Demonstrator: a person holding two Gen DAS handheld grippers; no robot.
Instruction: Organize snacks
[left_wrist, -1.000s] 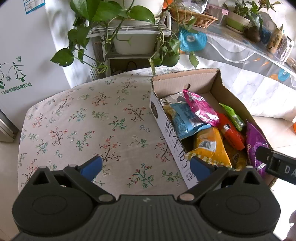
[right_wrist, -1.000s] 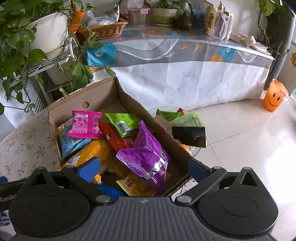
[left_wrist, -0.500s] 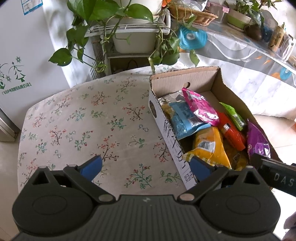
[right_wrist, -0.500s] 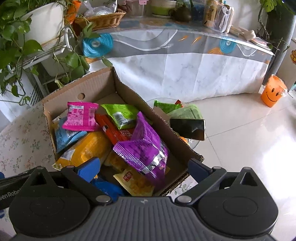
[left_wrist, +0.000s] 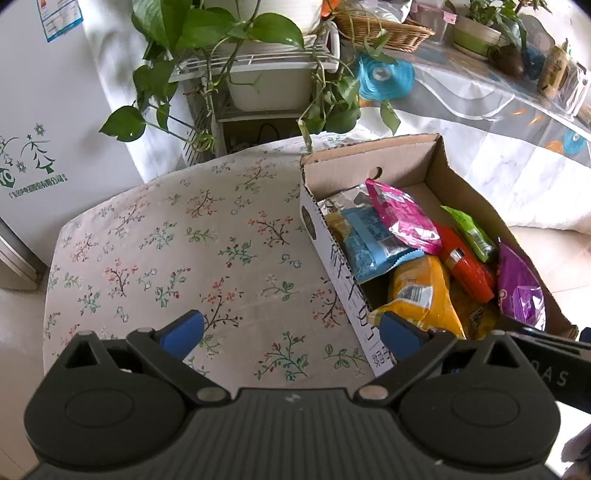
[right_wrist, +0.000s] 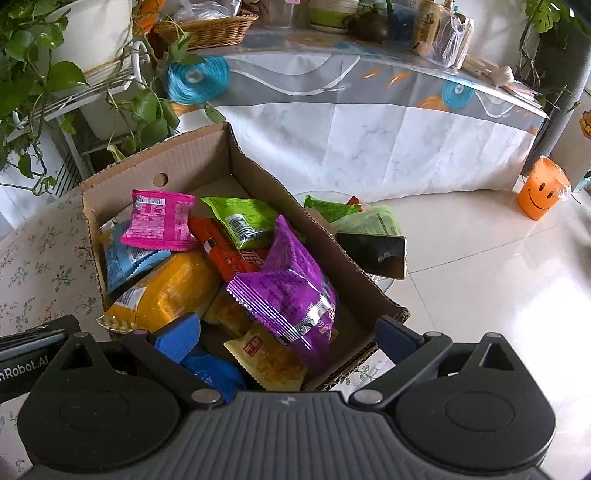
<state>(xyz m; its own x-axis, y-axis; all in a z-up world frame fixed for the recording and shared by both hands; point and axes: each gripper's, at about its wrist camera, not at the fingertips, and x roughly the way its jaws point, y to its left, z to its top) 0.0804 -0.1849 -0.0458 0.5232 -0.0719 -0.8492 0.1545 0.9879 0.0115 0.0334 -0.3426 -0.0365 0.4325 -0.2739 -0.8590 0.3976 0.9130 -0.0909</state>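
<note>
An open cardboard box (left_wrist: 402, 158) (right_wrist: 192, 155) stands on the right part of a floral-cloth table (left_wrist: 166, 240). It holds several snack bags: a pink one (right_wrist: 159, 219), a green one (right_wrist: 243, 218), a purple one (right_wrist: 291, 284), an orange-yellow one (right_wrist: 166, 295), a red one (right_wrist: 229, 251) and a blue one (right_wrist: 122, 258). My left gripper (left_wrist: 291, 332) is open and empty above the cloth, left of the box. My right gripper (right_wrist: 288, 336) is open and empty over the box's near end.
A plant stand with trailing leaves (left_wrist: 258, 74) is behind the table. A long covered table (right_wrist: 369, 110) with a basket (right_wrist: 207, 29) stands at the back. A phone (right_wrist: 373, 254) and green packets (right_wrist: 365, 221) lie on a glass side table. An orange smiley cup (right_wrist: 541, 192) is on the floor.
Both grippers have drawn back and risen slightly, so the box sits a little farther from the cameras. Both stay open and empty. The snacks have not moved.
</note>
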